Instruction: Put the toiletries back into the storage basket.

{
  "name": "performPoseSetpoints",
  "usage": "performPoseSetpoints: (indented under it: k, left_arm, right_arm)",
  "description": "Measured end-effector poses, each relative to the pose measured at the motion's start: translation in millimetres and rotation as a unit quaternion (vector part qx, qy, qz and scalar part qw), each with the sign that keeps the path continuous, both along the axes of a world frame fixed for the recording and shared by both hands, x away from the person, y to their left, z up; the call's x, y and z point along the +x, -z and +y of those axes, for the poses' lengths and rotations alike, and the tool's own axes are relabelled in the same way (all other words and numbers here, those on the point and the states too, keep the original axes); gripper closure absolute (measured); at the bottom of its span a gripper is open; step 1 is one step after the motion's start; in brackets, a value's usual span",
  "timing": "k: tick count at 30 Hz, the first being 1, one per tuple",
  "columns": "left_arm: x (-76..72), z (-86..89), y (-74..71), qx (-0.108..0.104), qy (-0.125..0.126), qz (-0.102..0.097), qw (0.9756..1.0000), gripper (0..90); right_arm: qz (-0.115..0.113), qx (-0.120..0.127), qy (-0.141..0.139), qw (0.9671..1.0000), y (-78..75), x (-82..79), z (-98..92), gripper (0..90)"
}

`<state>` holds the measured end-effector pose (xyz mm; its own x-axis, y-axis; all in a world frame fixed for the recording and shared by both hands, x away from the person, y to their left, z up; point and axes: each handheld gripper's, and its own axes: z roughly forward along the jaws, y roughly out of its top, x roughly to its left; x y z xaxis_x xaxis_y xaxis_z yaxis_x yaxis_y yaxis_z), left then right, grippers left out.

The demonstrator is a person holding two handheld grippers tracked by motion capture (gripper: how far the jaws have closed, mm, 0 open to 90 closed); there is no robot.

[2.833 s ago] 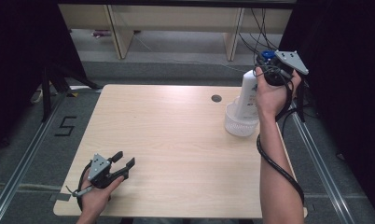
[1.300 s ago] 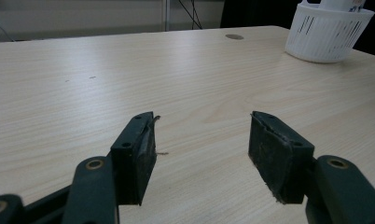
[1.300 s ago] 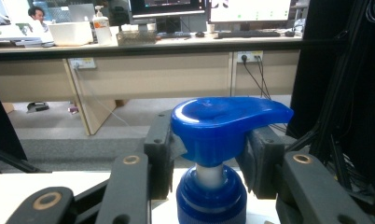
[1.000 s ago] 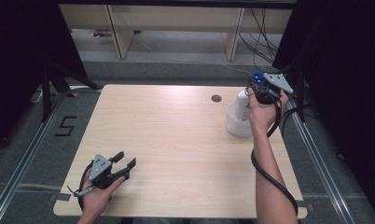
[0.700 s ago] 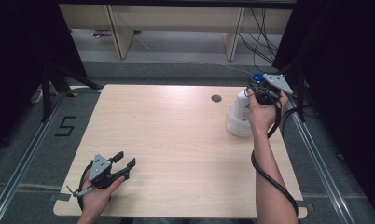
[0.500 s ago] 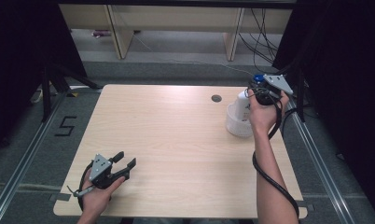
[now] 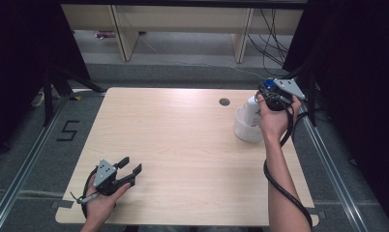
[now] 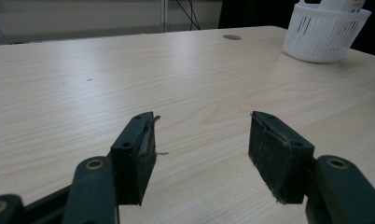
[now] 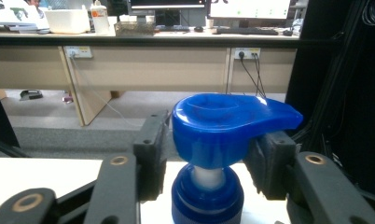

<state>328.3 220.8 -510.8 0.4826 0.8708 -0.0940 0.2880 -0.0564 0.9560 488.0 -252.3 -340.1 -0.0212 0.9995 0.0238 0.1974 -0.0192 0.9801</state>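
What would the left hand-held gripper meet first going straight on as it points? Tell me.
Probably nothing soon: bare table lies ahead of the left hand-held gripper; the white basket sits far off to one side.

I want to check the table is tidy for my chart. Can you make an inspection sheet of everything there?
Surface: light wooden table, bare but for a small round hole near the far edge.
Job's things: white slotted plastic basket at the far right; white pump bottle stands in it, with a blue pump head.
Clutter: nothing seen.
Grippers: left gripper rests at the near left, jaws open and empty. Right gripper has its jaws on either side of the pump head; they have just been opening, and the pads seem barely off it.
Cables: black cable trails along the right forearm.
Surroundings: grey floor with a marked 5, dark curtains at the sides.
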Motion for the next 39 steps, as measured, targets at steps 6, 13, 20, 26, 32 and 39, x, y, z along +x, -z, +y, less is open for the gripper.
performPoseSetpoints:
  k: [6,13,20,26,32,39]
  left_arm:
    - [0.7,-0.9,0.7,-0.003,0.002,-0.003,1.0,40.3]
    - [0.7,-1.3,0.7,-0.003,0.003,-0.003,1.0,40.3]
    - [0.3,-2.2,0.6,0.001,0.001,0.001,1.0,40.3]
    - [0.0,-2.2,0.6,0.002,0.001,0.001,1.0,40.3]
    - [-0.1,-2.5,0.8,0.003,0.002,0.002,1.0,40.3]
    - [-0.2,-2.2,1.0,0.001,0.001,0.001,1.0,40.3]
  right_arm:
    - [0.007,-0.018,-0.01,0.9998,-1.2,0.6,-0.9,44.2]
    - [0.019,-0.012,-0.019,0.9996,1.2,-2.7,-2.8,37.2]
    - [0.016,-0.018,-0.024,0.9994,4.7,-10.6,-6.2,31.0]
    - [0.019,-0.016,-0.034,0.9991,6.4,-19.4,-6.9,26.5]
    - [0.026,-0.01,-0.038,0.9989,9.3,-30.6,-10.0,24.3]
    - [0.023,-0.013,-0.05,0.9984,11.0,-42.1,-13.0,23.8]
